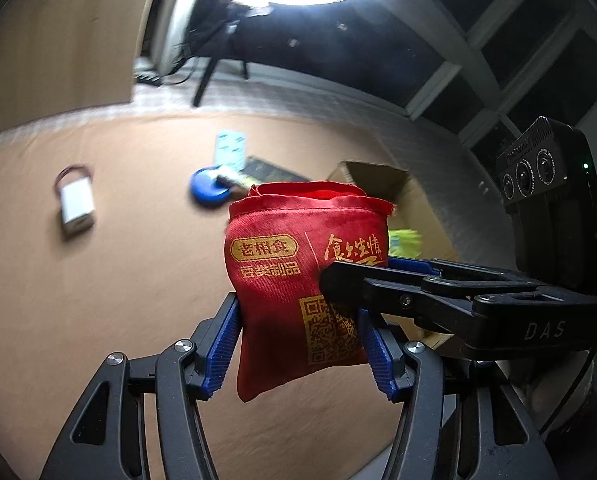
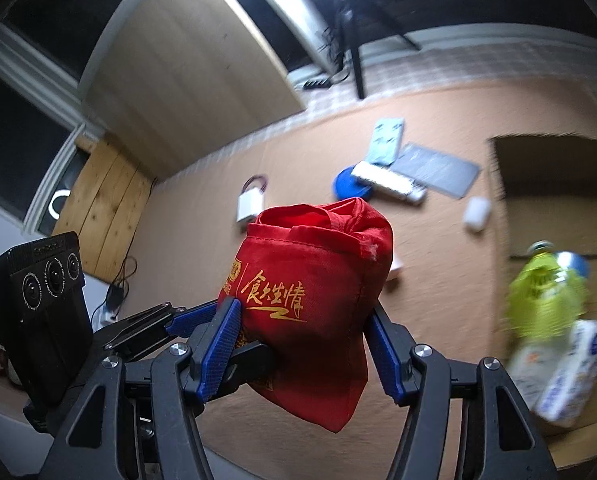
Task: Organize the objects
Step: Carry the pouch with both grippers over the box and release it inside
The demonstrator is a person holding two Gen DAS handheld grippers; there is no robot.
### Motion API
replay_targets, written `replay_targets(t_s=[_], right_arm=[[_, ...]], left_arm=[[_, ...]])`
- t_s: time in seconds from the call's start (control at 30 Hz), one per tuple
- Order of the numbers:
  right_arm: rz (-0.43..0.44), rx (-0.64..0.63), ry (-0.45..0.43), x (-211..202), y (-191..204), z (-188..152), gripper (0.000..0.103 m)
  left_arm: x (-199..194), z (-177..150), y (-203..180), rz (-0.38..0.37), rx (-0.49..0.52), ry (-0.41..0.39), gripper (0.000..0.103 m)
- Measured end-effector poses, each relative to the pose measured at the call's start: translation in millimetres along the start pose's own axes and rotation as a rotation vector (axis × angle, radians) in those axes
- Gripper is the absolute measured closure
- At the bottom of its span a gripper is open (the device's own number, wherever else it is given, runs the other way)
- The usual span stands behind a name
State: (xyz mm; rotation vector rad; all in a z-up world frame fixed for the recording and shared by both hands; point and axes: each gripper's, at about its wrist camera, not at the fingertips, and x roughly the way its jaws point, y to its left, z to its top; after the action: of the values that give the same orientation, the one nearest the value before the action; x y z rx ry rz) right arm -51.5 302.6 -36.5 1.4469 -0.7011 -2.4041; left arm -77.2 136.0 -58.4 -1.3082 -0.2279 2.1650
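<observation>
We have the red bag (image 1: 298, 280) lifted above the floor, both the left hand-held gripper (image 1: 298, 344) and right hand-held gripper (image 2: 302, 348) clamped on its soft, light, slumping cloth; grip lower body.

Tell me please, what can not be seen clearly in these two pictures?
- Red cloth bag contents: hidden by its folded fabric, both views.
- Cardboard box interior: left wrist view, blocked by the bag and right gripper.
- Green bottle label: right wrist view, motion blur.
- White charger details: too small, blurred.
</observation>
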Motion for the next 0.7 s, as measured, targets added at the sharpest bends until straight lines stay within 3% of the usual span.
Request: replay_targets(t_s=[0.7], right_arm=[[-0.158,0.068,-0.125,-78.2,-117.5,49.1,0.044]], left_arm=[[108.8,86.1,-125.4,-0.086,0.137,0.036,0.042]])
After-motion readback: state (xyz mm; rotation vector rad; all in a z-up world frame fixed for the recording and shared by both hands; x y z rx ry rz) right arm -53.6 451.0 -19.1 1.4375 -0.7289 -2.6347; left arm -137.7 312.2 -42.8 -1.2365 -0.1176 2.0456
